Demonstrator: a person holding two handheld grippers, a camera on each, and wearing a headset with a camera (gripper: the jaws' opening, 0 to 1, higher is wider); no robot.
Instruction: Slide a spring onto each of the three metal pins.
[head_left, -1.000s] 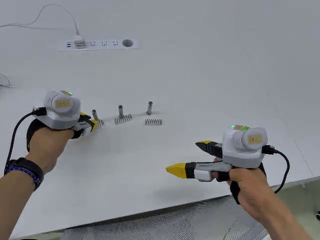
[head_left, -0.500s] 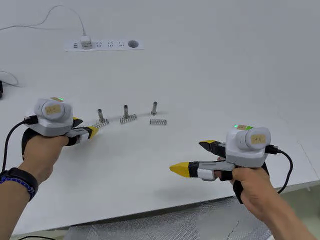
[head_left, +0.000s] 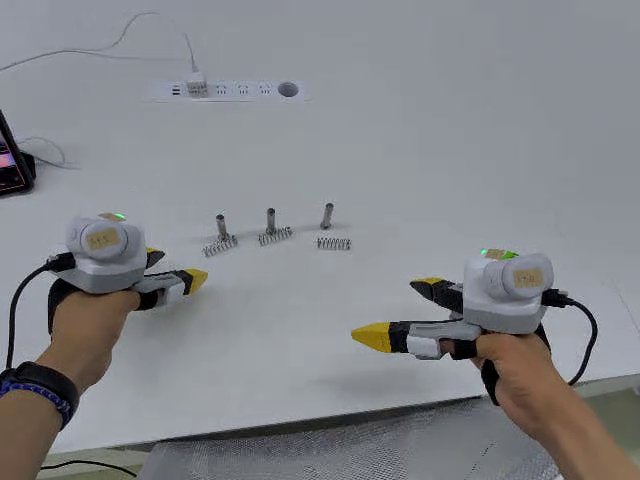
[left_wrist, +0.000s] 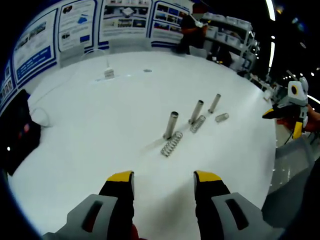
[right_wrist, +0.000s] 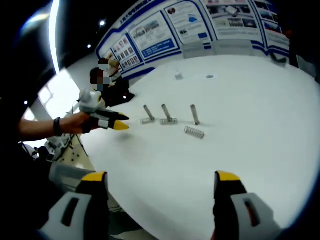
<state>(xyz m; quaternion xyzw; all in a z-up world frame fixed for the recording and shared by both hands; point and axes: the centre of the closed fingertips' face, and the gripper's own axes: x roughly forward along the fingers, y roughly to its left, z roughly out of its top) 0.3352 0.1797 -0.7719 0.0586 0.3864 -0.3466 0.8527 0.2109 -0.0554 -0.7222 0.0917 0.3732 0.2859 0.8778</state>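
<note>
Three short metal pins stand upright in a row on the white table: left pin, middle pin, right pin. A spring lies flat beside each: left spring, middle spring, right spring. My left gripper hovers open and empty, a short way to the near left of the left pin and its spring. My right gripper is open and empty near the table's front edge, well short of the right spring.
A white power strip with a plugged cable lies at the back of the table. A dark device sits at the far left edge. The table's front edge runs just below my hands.
My left gripper has drawn back from the left pin and spring toward me. The springs lie where they were. The right gripper has barely moved; the head view has shifted.
</note>
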